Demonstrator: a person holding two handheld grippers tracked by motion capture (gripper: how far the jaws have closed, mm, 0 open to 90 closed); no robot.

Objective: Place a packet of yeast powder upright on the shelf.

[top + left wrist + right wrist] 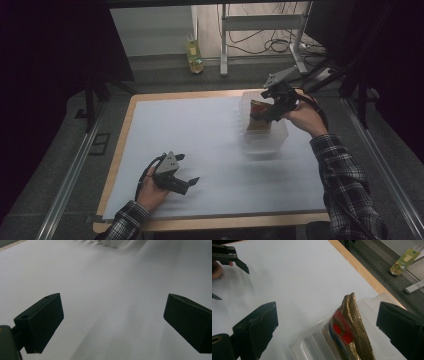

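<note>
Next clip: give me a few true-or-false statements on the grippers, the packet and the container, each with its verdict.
1. The left gripper is open over bare table. True.
2. The right gripper is shut on the snack packet. False: its jaws stand wide apart either side of the packet.
3. The packet stands in a clear plastic container. True.
4. The container sits at the table's near left corner. False: it sits far right.

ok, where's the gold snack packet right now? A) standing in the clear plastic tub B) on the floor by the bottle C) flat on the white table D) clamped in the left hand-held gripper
A: the gold snack packet stands on edge inside the clear plastic tub, between the open jaws of the right hand-held gripper, not touched by either.
</note>
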